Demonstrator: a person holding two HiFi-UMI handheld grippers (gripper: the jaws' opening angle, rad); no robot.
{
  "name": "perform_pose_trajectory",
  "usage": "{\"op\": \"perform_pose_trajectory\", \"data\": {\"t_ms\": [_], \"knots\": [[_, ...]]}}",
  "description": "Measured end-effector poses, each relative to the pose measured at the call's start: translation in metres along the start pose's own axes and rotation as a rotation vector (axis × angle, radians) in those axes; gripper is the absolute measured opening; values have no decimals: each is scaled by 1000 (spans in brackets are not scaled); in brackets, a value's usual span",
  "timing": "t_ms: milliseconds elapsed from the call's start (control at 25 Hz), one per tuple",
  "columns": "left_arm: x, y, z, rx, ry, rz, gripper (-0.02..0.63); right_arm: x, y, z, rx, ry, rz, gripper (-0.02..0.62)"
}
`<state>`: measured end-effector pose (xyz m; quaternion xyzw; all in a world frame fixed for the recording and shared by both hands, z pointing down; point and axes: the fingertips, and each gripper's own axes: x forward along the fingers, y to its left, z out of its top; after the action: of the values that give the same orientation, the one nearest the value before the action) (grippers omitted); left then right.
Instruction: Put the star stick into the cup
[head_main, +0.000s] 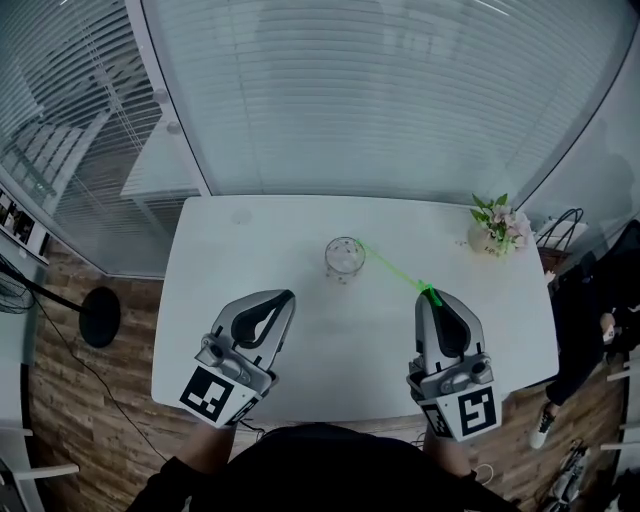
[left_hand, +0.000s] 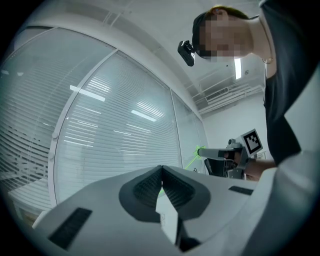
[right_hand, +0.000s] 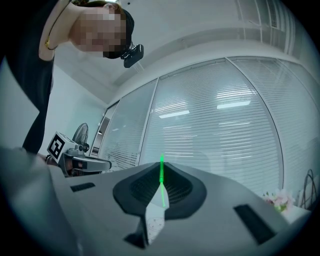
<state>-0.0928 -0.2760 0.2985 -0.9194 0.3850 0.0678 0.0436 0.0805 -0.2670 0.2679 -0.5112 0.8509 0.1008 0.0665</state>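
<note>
Thin green star stick (head_main: 393, 268): one is counted, clamped between the closed fingers of the right gripper (head_main: 428, 292). Its long axis is laid low over the white table (head_main: 300, 345), pointing from the jaw tips away from the person and leftward to the clear glass cup (head_main: 344, 260). The far end is seen at the cup's rim; whether it is inside cannot be told, and the star shape cannot be made out. One cup is counted, upright near the table's middle. Left gripper (head_main: 288, 295): the fingers are pressed together with nothing held, well left of the stick. Two grippers are counted, each fitted with a black-and-white square-marker cube. One small pot of pink flowers (head_main: 497, 228) is set at the far right corner.
</note>
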Motion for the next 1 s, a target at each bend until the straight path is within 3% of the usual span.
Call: {"op": "perform_pose_trajectory", "data": {"t_ms": [280,400,1000], "knots": [[13,12,-10,-21,8,-18,14,12,-5,-6,-16,10,-14,21],[17,8,-12,-22,18,-17,14,10,-4,-10,25,28,4,21],[26,2,-8,0,27,79,14,15,-26,-18,52,35,86,21]]}}
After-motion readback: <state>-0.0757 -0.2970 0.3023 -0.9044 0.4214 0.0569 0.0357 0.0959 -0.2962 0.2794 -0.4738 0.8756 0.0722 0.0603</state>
